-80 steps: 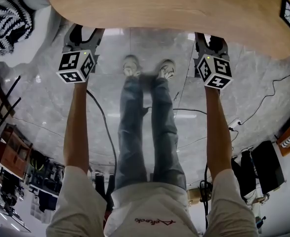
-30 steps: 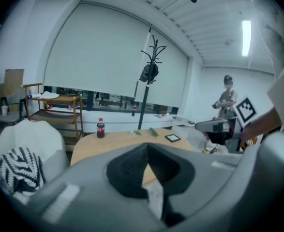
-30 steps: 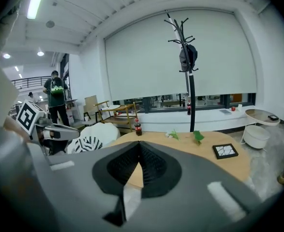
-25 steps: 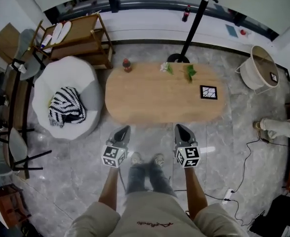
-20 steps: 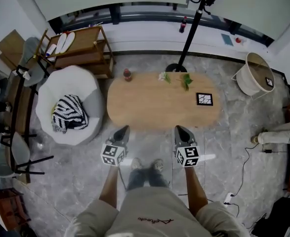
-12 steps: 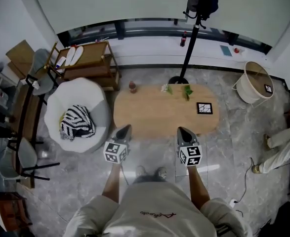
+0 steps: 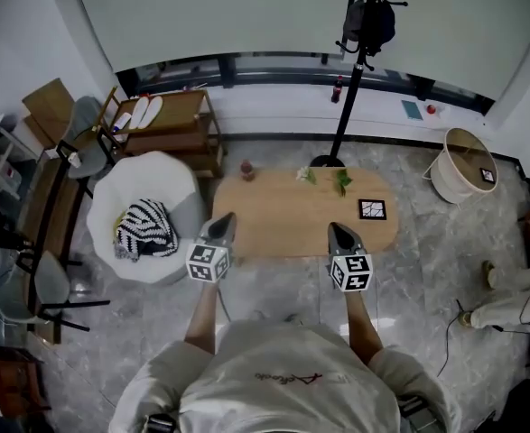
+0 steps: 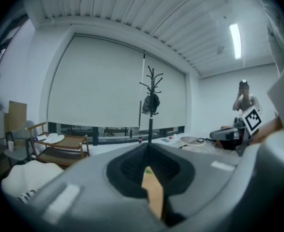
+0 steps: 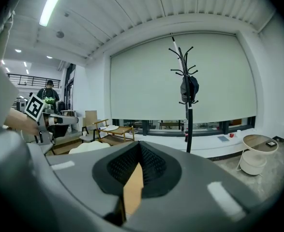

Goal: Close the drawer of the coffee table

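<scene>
Now, head view, coffee table: the oval wooden coffee table (image 7: 292, 215) stands on the grey floor (image 7: 274, 287), seen from high above; its drawer cannot be made out from this angle.
Head view, on the table: a bottle (image 7: 246, 170) at the far left corner, plants (image 7: 340, 181) at the far edge, a marker card (image 7: 372, 209) toward the right end.
Head view, left gripper: the left gripper (image 7: 225, 220) points at the table, its tip showing over the near edge toward the left end; jaws together, nothing in them.
Head view, right gripper: the right gripper (image 7: 335, 229) lies parallel to it, its tip over the near edge toward the right end; jaws together, empty.
Head view, surroundings: a white armchair (image 7: 147, 192) with a striped cushion (image 7: 145, 231) sits just left of the table; a coat stand (image 7: 353, 70) rises behind the far edge.
Left gripper view: jaws pressed tip to tip with nothing between; a tan strip of the table top shows through the slot below them; the coat stand is straight ahead; a person (image 8: 245, 100) stands at the far right.
Right gripper view: jaws closed on nothing; a tan strip of table top shows in the slot; the coat stand is right of centre.
</scene>
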Action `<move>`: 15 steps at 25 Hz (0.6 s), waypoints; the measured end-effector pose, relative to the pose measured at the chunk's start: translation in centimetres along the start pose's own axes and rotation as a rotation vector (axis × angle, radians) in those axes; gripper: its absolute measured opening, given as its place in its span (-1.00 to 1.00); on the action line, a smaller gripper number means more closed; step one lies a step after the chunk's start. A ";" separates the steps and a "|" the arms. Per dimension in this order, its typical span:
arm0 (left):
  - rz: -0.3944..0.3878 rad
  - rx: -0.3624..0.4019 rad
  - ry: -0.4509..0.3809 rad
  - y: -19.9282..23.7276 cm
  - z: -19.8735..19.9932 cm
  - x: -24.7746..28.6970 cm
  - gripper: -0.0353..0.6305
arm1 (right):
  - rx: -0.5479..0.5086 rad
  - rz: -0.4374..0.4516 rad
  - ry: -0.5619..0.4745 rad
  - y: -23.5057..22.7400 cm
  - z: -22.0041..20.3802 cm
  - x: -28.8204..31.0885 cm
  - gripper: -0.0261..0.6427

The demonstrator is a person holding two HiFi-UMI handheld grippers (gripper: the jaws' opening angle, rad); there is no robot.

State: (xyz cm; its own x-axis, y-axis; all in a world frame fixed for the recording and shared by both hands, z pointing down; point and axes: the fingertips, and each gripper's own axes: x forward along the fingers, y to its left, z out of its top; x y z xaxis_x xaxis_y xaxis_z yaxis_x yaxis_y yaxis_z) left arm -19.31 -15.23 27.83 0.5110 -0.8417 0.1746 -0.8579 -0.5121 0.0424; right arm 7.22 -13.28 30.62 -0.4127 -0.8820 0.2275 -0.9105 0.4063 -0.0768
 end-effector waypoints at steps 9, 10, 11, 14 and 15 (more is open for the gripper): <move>0.015 0.022 -0.021 1.4 1.3 0.2 -0.89 | -0.007 0.003 -0.031 0.5 1.6 1.6 -0.91; 0.015 0.028 -0.024 1.5 1.4 0.2 -0.89 | -0.008 0.004 -0.029 0.7 1.6 1.7 -0.91; 0.015 0.032 -0.026 1.6 1.5 0.2 -0.89 | -0.010 0.005 -0.028 0.8 1.6 1.9 -0.91; 0.013 0.029 -0.030 1.9 1.4 0.3 -0.89 | -0.013 0.001 -0.029 1.1 1.8 2.0 -0.91; 0.012 0.025 -0.031 1.9 1.3 0.3 -0.89 | -0.014 0.001 -0.028 1.1 1.7 2.0 -0.91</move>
State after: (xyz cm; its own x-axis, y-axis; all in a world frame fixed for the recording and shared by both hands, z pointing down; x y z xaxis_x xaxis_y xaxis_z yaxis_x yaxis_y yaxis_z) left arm -20.75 -16.65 26.67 0.5024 -0.8525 0.1444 -0.8626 -0.5056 0.0160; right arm 5.31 -14.96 29.35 -0.4139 -0.8880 0.2005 -0.9099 0.4099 -0.0631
